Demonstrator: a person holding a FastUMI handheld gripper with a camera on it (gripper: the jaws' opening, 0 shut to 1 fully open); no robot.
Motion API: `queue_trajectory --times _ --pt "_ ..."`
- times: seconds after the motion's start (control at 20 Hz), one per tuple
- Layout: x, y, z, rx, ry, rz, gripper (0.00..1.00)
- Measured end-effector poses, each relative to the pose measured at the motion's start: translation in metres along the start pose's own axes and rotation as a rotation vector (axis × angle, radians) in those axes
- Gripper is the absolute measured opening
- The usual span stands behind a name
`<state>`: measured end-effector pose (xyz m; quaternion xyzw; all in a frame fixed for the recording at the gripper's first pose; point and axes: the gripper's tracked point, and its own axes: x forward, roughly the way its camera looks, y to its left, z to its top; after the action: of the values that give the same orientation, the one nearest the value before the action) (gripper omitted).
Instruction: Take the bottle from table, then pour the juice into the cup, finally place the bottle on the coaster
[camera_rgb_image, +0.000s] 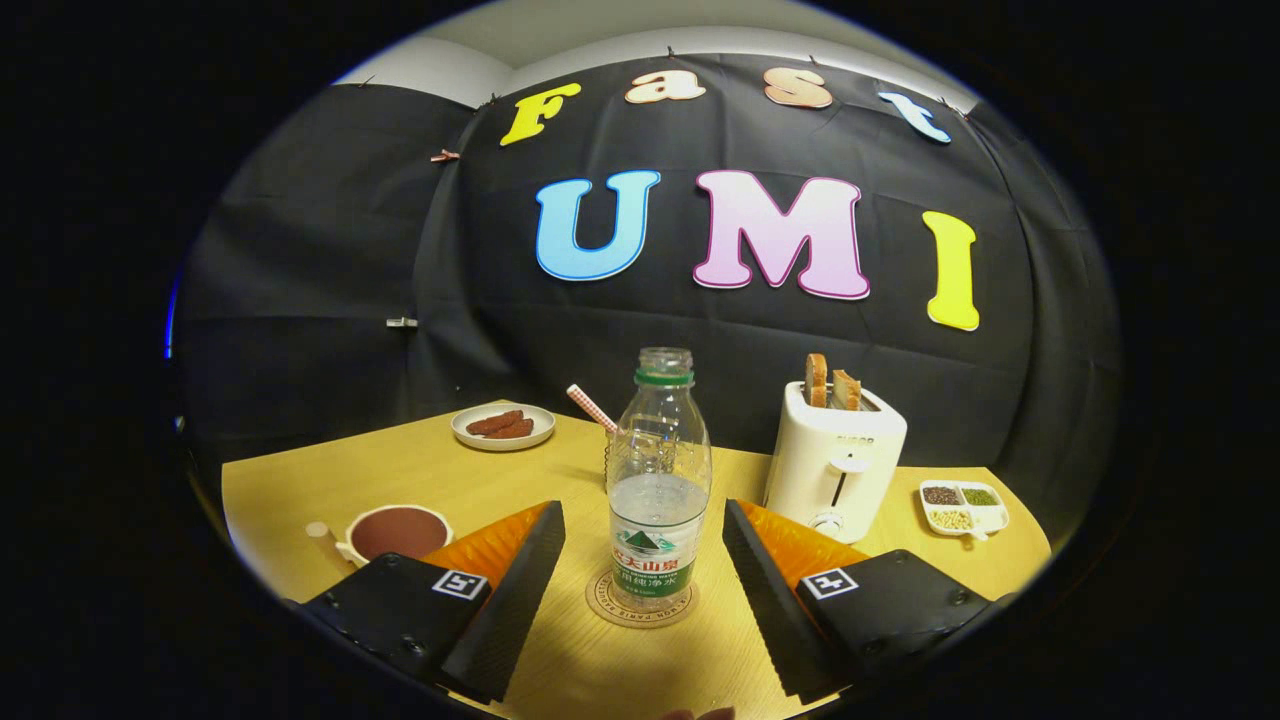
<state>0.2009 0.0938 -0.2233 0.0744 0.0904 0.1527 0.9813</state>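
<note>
Bottle (659, 480): a clear plastic bottle, without a cap, stood upright on the coaster, about half full of clear liquid, with a green ring at its neck and a green and white label.
Coaster (640, 603): a round, pale coaster lay flat on the desk directly under the bottle, its rim showing all around the bottle's base.
Gripper (643, 540): the gripper was released, its two fingers spread wide to either side of the bottle, with a clear gap of desk between each finger and the bottle; neither finger touched it.
Cup (397, 532): a white cup holding a dark reddish-brown drink sat on the desk to the left of the bottle, partly hidden behind the left finger.
Straw (592, 408): a red and white striped straw poked up just behind the bottle, on its left side; what it stood in could not be made out.
Plate (503, 427): a small white plate with two brown pieces of food sat well behind the bottle, to its left.
Toaster (835, 461): a white toaster with two slices of bread standing in its slots stood to the right of the bottle, a little behind it.
Dish (963, 507): a small white divided dish of seeds or grains lay further right of the bottle, past the toaster.
Desk (330, 480): a light wooden desk carried everything.
</note>
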Motion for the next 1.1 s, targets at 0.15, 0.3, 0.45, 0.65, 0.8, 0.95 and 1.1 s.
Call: queue_trajectory --times 0.15,0.3,0.45,0.65,0.8,0.95,1.1 --pt "-0.019 0.003 0.016 -0.007 0.010 -0.014 0.97" --pt "-0.041 0.005 0.040 -0.016 0.011 -0.031 0.97" --pt "-0.062 0.004 0.074 -0.014 -0.007 -0.049 0.97" --pt "-0.090 -0.006 0.119 -0.040 -0.024 -0.099 0.97" --pt "-0.112 -0.011 0.141 -0.035 -0.017 -0.144 0.97" --pt "-0.133 -0.010 0.162 -0.061 -0.031 -0.165 0.97" --pt "-0.154 -0.005 0.175 -0.100 -0.042 -0.175 0.97"
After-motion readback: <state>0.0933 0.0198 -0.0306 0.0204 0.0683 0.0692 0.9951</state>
